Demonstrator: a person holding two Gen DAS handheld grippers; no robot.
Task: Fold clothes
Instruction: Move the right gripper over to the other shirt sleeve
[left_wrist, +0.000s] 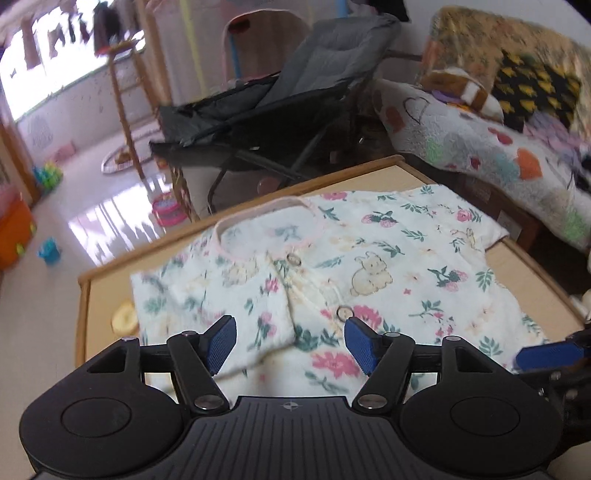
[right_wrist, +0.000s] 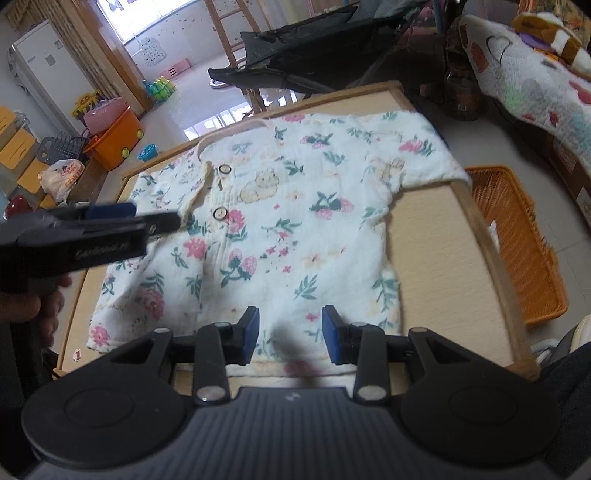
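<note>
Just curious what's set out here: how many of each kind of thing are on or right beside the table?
Floral baby shirt: 1
Tools: 2, left tool and right tool, both open above the shirt
Orange basket beside the table: 1
Yellow ring-shaped object on the table: 1
Total: 5

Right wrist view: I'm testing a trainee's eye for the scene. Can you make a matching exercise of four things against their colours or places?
Things:
1. shirt
2. basket
3. bin
4. right gripper

Descriptions:
A. orange, on the floor right of the table
B. floral, spread flat on the table
C. open above the hem
D. orange, on the floor far left

Pairs: 1-B, 2-A, 3-D, 4-C
</note>
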